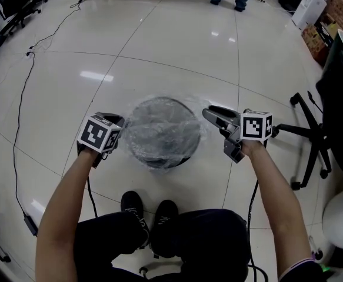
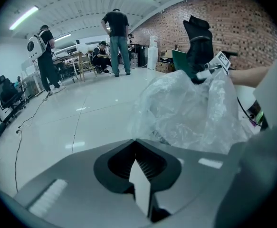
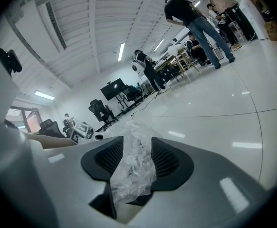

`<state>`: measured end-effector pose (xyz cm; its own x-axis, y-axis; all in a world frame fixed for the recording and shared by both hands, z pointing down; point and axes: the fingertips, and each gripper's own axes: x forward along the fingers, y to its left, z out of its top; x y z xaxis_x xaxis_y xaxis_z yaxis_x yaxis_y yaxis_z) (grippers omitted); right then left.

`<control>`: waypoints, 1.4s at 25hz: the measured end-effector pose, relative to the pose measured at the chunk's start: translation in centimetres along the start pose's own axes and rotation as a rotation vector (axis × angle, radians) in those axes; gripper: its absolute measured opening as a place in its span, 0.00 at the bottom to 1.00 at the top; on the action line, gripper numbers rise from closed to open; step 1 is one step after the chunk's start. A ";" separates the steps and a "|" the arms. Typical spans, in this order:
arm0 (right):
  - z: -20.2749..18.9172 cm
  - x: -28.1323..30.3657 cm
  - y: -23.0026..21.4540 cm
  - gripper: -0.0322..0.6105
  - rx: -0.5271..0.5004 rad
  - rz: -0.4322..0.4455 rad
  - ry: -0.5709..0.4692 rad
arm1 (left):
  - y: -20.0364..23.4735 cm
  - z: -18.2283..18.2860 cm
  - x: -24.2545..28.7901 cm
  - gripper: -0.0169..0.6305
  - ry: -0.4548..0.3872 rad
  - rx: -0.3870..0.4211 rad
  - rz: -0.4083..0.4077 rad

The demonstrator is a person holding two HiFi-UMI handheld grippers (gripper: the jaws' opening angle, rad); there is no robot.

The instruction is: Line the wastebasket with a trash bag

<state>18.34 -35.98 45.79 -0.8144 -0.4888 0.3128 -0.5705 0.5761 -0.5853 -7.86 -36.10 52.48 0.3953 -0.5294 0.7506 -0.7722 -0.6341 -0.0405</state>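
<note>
The wastebasket point(image 1: 162, 160) stands on the pale tiled floor point(image 1: 159, 57) just ahead of the person's shoes, between the 2 grippers. A clear trash bag point(image 1: 159, 128) is draped over its mouth, the film spreading past the rim all round.

The left gripper point(image 1: 117, 122) sits at the basket's left edge, angled downward. Its jaws are closed together at the tips, and the crumpled bag rises just beyond them. Whether any film is caught between them cannot be made out.

The right gripper point(image 1: 212, 115) is at the basket's right edge and points across it, closer to level. In the right gripper view its jaws are clamped on a bunched fold of the bag, which fills the gap between the 2 ribbed pads point(image 3: 164, 158).
</note>
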 end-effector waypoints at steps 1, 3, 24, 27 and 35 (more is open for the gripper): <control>-0.2 -0.5 0.1 0.34 0.000 0.011 0.012 | -0.1 0.0 -0.1 0.05 0.003 0.004 0.001; -0.5 -1.4 -0.1 0.34 0.008 0.016 0.023 | -0.2 0.1 -0.2 0.05 0.006 0.010 0.004; 1.7 -4.5 4.0 0.05 -0.223 -0.203 -0.061 | -2.0 4.7 -7.3 0.23 -0.198 0.008 0.036; 1.7 -5.0 5.2 0.05 -0.270 -0.243 -0.063 | -2.4 5.6 -8.6 0.23 -0.241 0.008 0.044; -2.0 -4.5 9.8 0.09 -0.395 -0.203 -0.012 | -3.6 6.1 -12.6 0.23 -0.325 0.028 0.074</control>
<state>16.16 -26.79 40.16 -0.6816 -0.6240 0.3821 -0.7174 0.6727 -0.1813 -7.03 -30.61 39.17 0.4806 -0.7236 0.4954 -0.7924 -0.6004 -0.1083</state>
